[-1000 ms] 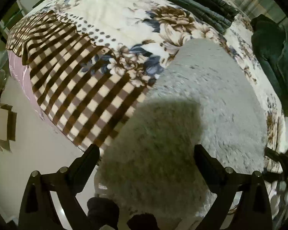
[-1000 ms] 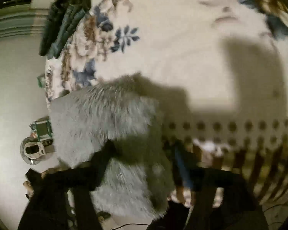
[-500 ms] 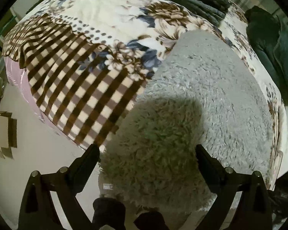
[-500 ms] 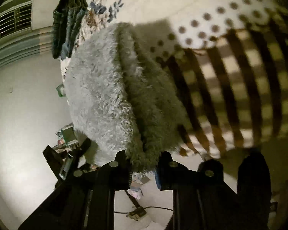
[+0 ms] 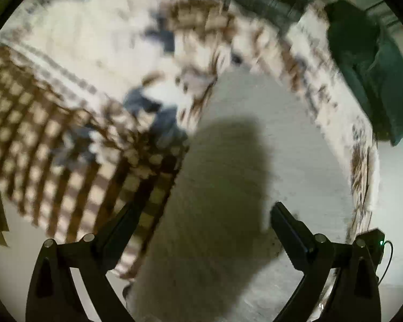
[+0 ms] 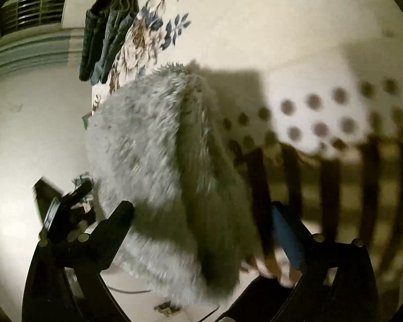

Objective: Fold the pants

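Starting at the left side of the left wrist view, the brown checked part of the blanket (image 5: 53, 145) covers the bed, and its flowered cream part runs toward the top. The whole view is blurred. In the middle lie the fluffy grey pants (image 5: 241, 161), spread over the blanket and reaching down to the lower edge of the view, with a dark shadow across them. The left gripper (image 5: 201, 214) hangs above the pants with its two fingers wide apart, and nothing is between them. At the far right a dark green cloth (image 5: 370, 80) lies beside the bed.

In the right wrist view, a pile of dark folded clothes (image 6: 107, 32) rests on the blanket at the upper left, near a window (image 6: 32, 10). Below it the pants (image 6: 153, 147) are doubled over, one thick layer on the other, at the edge of the bed. The right gripper (image 6: 201, 214) has its fingers far apart on either side of the lower part of the pants, without pinching them. To the right the blanket (image 6: 322, 112) shows brown dots and dark stripes.
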A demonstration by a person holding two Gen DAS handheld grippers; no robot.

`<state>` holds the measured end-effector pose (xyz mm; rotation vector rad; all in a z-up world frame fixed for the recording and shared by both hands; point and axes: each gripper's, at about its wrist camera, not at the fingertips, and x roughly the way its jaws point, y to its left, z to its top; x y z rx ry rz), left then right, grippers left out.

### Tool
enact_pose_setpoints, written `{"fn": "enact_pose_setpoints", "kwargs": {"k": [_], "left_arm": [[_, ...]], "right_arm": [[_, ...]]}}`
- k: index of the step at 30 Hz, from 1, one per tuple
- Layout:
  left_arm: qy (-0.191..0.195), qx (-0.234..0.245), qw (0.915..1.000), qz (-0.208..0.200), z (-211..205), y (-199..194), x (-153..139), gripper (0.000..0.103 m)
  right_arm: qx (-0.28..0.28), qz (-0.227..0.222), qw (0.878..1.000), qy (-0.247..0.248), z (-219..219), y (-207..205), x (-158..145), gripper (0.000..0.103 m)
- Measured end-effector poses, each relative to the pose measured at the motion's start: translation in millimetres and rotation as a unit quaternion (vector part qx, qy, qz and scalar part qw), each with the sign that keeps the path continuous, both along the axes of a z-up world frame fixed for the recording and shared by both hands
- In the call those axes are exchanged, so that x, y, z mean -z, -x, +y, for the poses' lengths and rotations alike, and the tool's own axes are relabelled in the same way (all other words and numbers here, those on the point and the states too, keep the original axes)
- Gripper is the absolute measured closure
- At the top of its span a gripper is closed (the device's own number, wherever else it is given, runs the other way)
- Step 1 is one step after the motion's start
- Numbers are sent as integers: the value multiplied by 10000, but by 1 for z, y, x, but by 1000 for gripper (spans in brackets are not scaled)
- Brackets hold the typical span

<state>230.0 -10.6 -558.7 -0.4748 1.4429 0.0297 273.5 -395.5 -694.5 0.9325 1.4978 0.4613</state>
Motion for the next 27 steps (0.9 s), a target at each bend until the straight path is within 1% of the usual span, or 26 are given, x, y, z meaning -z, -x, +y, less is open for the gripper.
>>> {"fn": "enact_pose_setpoints", "kwargs": {"k": [2,3,5,6,7,9,13,15,16,17,18,19,23,24,25,27], "left_arm": [[101,169,9998,105,9,-4,20,3],[197,154,9996,119,16,-4,27,3],[469,102,9988,115,29,-4,38,0],[579,79,9982,99,34,-3,42,0],[796,23,9968,88,41,-3,49,0],[1078,4,9941,62,45,-2,54,0],[1575,101,9874,-99,43,-1,52,1],[1835,143,9828,-182,43,-1,55,2],[1930,178,9808,-231,44,0,55,5],[2002,215,9790,-307,45,-1,54,13],[2174,309,9746,-445,45,-1,50,47],[2360,344,9700,-480,45,0,49,64],[2561,430,9641,-554,44,-6,32,67],[2684,433,9606,-572,46,-7,25,68],[2725,436,9594,-588,45,-10,21,68],[2831,450,9560,-623,49,-13,1,68]], "right_arm": [[-66,15,9999,-149,7,-7,12,0],[-128,11,9996,-250,13,-10,19,0],[-201,25,9991,-367,19,-14,26,0],[-198,39,9985,-502,23,-16,30,0],[-191,65,9980,-605,26,-18,33,0],[-176,111,9971,-736,35,-23,38,0],[-72,222,9961,-851,44,-29,45,0],[54,144,9955,-931,47,-30,44,0],[133,69,9948,-1008,49,-29,42,0],[174,33,9943,-1047,51,-28,40,11],[219,18,9948,-995,55,-27,37,24],[274,14,9954,-922,57,-26,34,43],[585,-73,9961,-653,68,-21,12,55],[637,-82,9962,-593,69,-21,4,56],[672,-89,9962,-552,67,-17,-4,57],[720,-100,9963,-465,74,-20,-20,58]]}}
